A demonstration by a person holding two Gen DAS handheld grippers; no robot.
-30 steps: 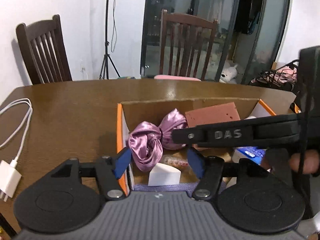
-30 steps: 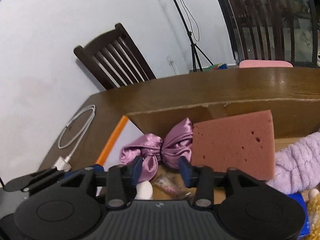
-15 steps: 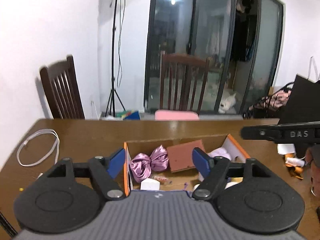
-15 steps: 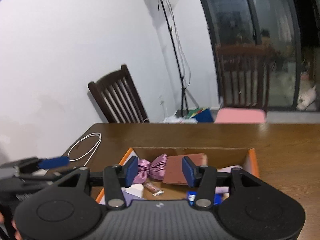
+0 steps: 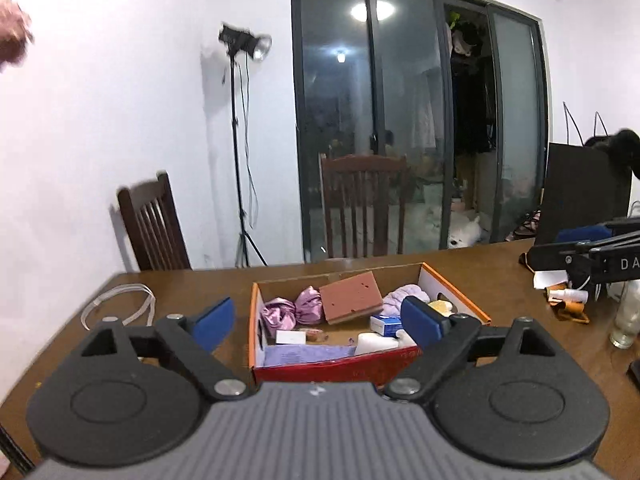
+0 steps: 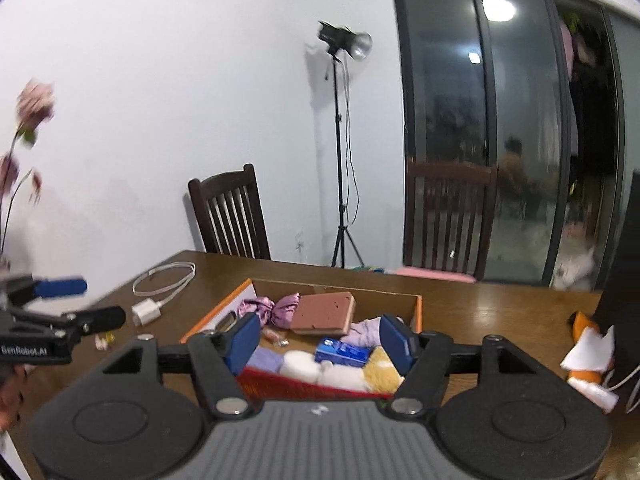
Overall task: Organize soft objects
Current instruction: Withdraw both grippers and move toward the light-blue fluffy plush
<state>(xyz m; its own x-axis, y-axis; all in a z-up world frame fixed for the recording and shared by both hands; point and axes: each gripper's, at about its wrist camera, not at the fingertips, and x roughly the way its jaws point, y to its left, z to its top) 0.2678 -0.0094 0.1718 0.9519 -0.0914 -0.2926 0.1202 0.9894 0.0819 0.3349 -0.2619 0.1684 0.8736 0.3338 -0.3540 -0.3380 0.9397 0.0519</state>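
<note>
An orange-rimmed cardboard box [image 5: 456,295] [image 6: 419,309] sits on the brown table. It holds a purple satin scrunchie [image 5: 289,312] [image 6: 272,309], a reddish sponge [image 5: 351,297] [image 6: 325,313], a lilac fluffy cloth [image 5: 403,294] [image 6: 366,330], white sponges [image 6: 316,369], a yellow fluffy piece [image 6: 382,369] and a blue-white packet [image 6: 341,352]. My left gripper [image 5: 318,320] is open and empty, held back above the box's near side. My right gripper [image 6: 318,338] is open and empty, also back from the box.
A white charger and cable [image 6: 160,294] [image 5: 120,304] lie at the table's left. A glass [image 5: 624,320], small bottle [image 5: 568,293] and orange-white items [image 6: 588,354] are at the right. Two wooden chairs [image 5: 154,228] [image 5: 362,204] stand behind the table.
Both grippers have pulled up and back from inside the box, so the whole box and the room now show. Both have opened wider.
</note>
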